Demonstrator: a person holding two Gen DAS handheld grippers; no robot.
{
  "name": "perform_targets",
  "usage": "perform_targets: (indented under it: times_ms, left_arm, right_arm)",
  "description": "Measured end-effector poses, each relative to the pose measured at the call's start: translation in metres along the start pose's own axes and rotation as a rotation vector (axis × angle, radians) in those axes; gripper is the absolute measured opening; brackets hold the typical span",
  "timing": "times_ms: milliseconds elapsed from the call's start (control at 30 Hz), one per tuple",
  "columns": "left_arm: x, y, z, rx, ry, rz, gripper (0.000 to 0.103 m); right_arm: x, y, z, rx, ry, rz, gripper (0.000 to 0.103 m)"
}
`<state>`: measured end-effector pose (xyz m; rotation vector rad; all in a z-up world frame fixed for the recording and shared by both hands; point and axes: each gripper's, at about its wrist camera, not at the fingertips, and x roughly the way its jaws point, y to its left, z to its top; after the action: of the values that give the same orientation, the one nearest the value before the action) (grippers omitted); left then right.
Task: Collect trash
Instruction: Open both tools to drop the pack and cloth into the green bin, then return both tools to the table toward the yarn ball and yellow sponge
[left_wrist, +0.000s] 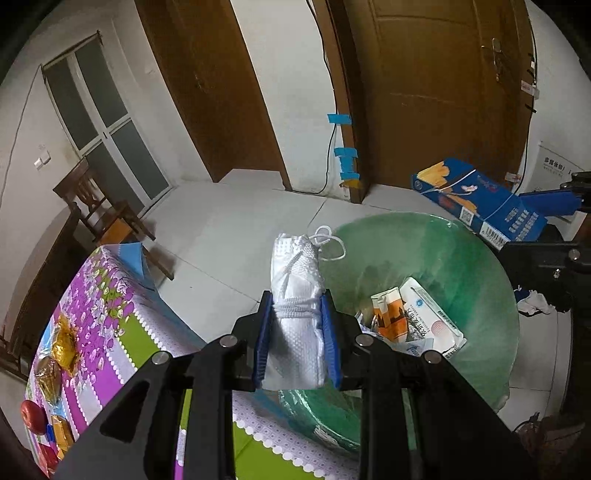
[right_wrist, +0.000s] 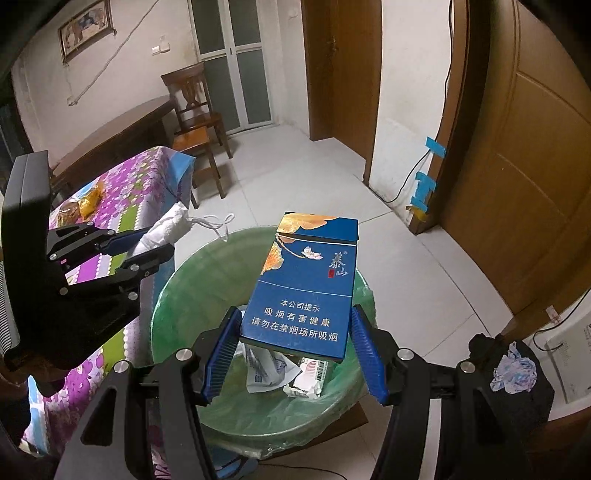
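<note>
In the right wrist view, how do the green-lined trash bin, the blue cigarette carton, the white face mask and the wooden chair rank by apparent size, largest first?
1. Green-lined trash bin
2. Blue cigarette carton, though it is near the camera, which enlarges it
3. Wooden chair, small only because it stands far away
4. White face mask, partly hidden by the left gripper

Relative to the green-lined round trash bin (right_wrist: 229, 295): the flower-patterned tabletop (right_wrist: 122, 206) is standing left, the rolled white face mask (left_wrist: 295, 295) and blue cigarette carton (right_wrist: 306, 280) are hanging above, crumpled wrappers (right_wrist: 273, 373) are lying inside.

White tiled floor (right_wrist: 303, 184), wooden doors (left_wrist: 436, 92), chair (right_wrist: 195, 107), glazed door (right_wrist: 236, 62).
</note>
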<state>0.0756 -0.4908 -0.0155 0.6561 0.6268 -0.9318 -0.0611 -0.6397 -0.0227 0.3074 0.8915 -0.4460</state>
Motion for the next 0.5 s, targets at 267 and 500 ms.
perform_targets:
  times_ms: [267,500]
  left_arm:
    - [-0.003,0.001,-0.004,0.003,-0.014,-0.002,0.05]
    - [-0.003,0.005,-0.008,-0.016,-0.006,0.011,0.05]
  right_arm:
    - [0.018,-0.001,-0.005,-0.01,0.036,-0.013,0.069]
    - [0.011,-0.017,-0.006,0.041,0.016,-0.021,0.068]
